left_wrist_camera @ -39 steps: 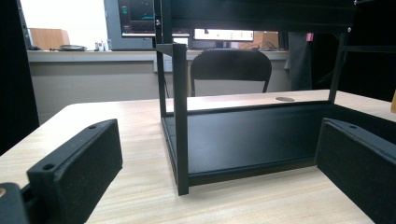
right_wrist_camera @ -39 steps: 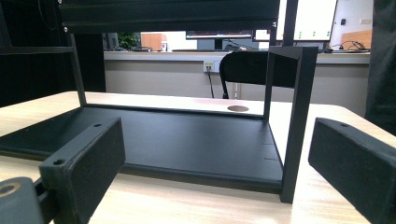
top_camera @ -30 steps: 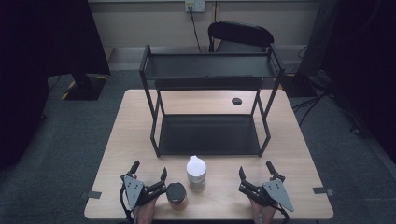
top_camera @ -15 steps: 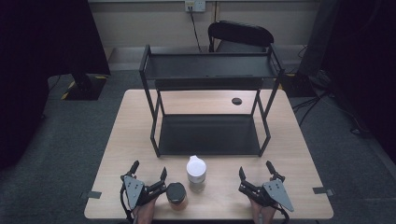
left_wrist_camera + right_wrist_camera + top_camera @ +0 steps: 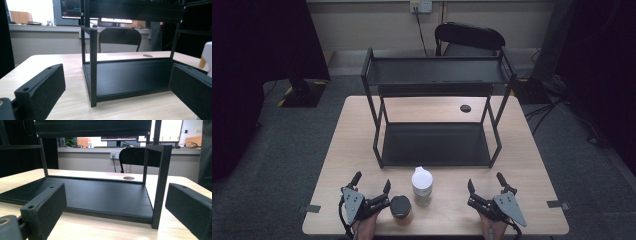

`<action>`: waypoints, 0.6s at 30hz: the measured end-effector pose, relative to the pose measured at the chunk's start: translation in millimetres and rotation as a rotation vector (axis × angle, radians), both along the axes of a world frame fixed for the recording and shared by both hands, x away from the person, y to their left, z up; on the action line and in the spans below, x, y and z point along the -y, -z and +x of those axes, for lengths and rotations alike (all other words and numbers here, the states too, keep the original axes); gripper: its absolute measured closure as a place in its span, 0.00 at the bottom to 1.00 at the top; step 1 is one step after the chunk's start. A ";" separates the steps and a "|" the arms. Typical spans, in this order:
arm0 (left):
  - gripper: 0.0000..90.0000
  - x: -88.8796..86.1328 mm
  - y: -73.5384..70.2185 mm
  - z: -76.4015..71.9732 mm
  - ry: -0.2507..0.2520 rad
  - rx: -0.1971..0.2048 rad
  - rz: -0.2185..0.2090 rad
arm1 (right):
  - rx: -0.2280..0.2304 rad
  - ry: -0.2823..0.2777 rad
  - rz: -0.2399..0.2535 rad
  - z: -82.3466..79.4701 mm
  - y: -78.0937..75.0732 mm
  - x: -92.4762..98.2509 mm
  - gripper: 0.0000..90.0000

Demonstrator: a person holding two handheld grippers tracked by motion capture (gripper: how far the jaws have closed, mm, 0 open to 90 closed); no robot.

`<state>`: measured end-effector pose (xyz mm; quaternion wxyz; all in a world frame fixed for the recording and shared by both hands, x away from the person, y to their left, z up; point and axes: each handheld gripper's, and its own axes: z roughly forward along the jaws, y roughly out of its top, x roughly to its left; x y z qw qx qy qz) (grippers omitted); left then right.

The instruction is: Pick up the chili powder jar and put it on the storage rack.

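Both my tools gape empty at table's (image 5: 362,130) near edge: left tool (image 5: 371,187) just beside dark jar (image 5: 400,206), right tool (image 5: 486,186) w/ bare room ahead.

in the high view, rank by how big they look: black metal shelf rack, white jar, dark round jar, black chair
1. black metal two-tier shelf rack
2. black folding chair, though it sits farther away, so this is unsure
3. white lidded jar
4. dark round-lidded jar, close in size to the white one

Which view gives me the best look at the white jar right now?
The high view: the white jar stands whole on the table, beside the dark jar. The left gripper view catches just a white edge of it at the right border.
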<state>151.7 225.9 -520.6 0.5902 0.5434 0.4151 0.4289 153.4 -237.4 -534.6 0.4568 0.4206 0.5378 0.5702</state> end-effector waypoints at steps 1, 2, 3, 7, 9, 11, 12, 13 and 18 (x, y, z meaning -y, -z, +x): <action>0.00 -0.6 -1.4 -1.0 0.000 0.005 0.000 | 0.000 0.000 0.000 0.0 0.0 0.0 0.03; 0.00 -1.1 -2.5 -2.3 0.001 0.014 -0.009 | 0.000 0.000 0.000 0.0 0.0 0.0 0.02; 0.00 -2.1 -3.6 -3.4 0.005 0.019 -0.016 | 0.000 0.000 0.000 0.0 0.0 0.0 0.02; 0.00 -7.6 -13.6 -4.0 0.041 0.010 -0.006 | 0.000 0.000 0.000 -0.1 0.0 0.0 0.03; 0.00 -8.1 -18.1 -4.6 0.053 0.015 -0.003 | 0.000 0.000 0.000 -0.1 0.0 0.0 0.02; 0.00 -8.7 -23.5 -7.0 0.070 0.034 -0.019 | 0.000 0.000 0.000 -0.1 0.0 0.0 0.02; 0.00 -8.7 -25.3 -8.5 0.076 0.042 -0.021 | 0.000 0.000 0.000 -0.1 0.0 0.0 0.02; 0.00 -8.7 -25.3 -8.5 0.076 0.042 -0.021 | 0.000 0.000 0.000 -0.1 0.0 0.0 0.02; 0.00 -8.9 -35.7 -17.2 0.127 0.060 -0.007 | 0.000 0.000 0.000 -0.1 0.0 0.0 0.03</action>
